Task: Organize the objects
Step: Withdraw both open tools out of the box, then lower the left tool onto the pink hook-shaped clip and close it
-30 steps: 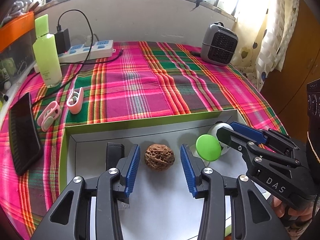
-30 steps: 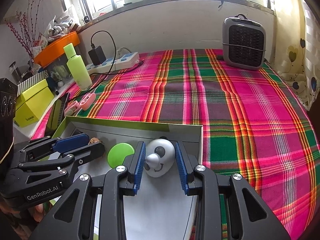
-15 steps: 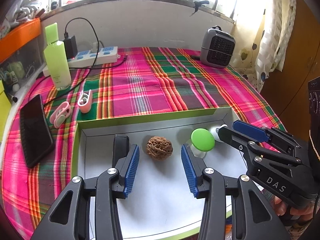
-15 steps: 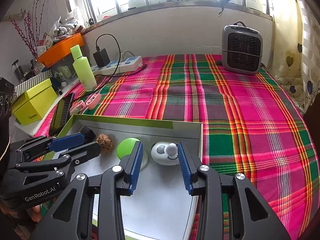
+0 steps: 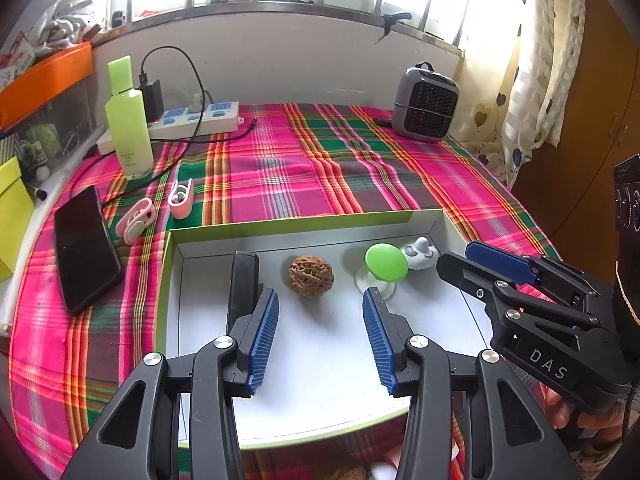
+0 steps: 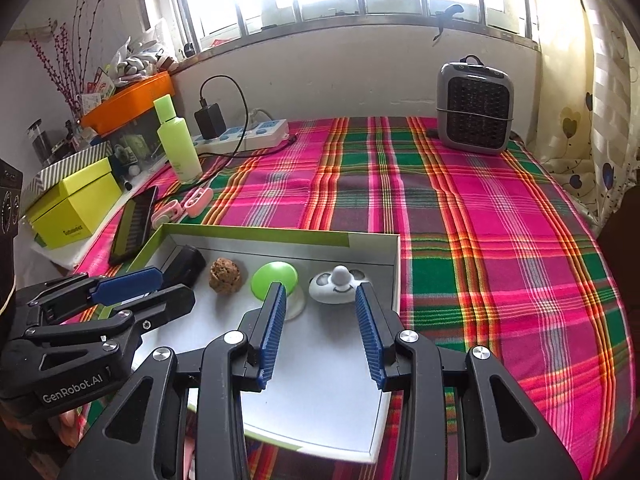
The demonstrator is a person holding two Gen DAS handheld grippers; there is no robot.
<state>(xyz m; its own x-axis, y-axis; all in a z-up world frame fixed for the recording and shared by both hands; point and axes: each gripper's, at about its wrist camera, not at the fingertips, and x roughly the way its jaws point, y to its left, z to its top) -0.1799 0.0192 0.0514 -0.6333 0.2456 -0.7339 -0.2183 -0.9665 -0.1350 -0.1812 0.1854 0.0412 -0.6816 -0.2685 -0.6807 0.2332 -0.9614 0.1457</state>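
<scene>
Left wrist view, right claw (image 5: 486, 266) marked "DAS", left claw (image 6: 132, 290) "GenRobot.AI"

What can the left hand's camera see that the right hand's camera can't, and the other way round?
Only the left view shows the wooden cupboard. Only the right view shows the yellow-green box and red-berried twigs. Both show the tray holding the walnut, green knob and white toy, plus the heater.
</scene>
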